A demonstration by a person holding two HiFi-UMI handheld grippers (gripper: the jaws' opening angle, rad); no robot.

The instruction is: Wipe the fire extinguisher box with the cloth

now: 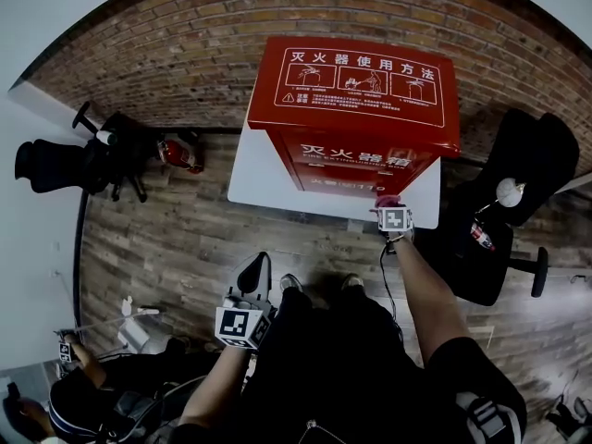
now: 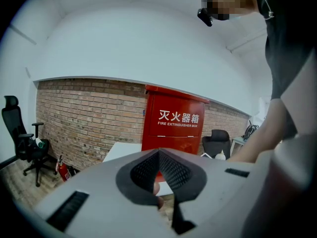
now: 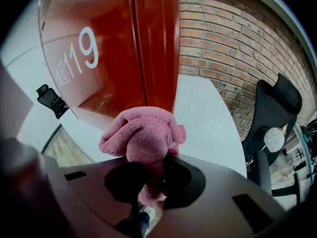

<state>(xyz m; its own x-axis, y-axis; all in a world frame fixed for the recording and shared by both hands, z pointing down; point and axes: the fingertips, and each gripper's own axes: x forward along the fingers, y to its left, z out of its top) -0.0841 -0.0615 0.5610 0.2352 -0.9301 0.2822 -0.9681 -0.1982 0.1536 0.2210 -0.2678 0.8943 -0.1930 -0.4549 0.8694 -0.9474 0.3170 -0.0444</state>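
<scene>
The right gripper (image 3: pixel 148 170) clamped a bunched pink cloth (image 3: pixel 143 133), the red fire extinguisher box (image 3: pixel 109 48) close ahead of it; the left gripper (image 2: pixel 159 155) sat clenched empty, farther back

Facing the red fire extinguisher box (image 1: pixel 356 109) set on a white platform (image 1: pixel 268 183) against a brick wall (image 1: pixel 185 35). Holding the right gripper (image 1: pixel 391 208) out at the lower front of the box, just above the platform's near edge, with a bit of pink cloth (image 1: pixel 387 198) showing at its tip. Holding the left gripper (image 1: pixel 252 280) low over the wooden floor (image 1: pixel 166 248), well apart from the box. Standing between a black office chair (image 1: pixel 55 160) with a small red extinguisher (image 1: pixel 180 154) beside it on the left and another black chair (image 1: pixel 523 178) on the right
</scene>
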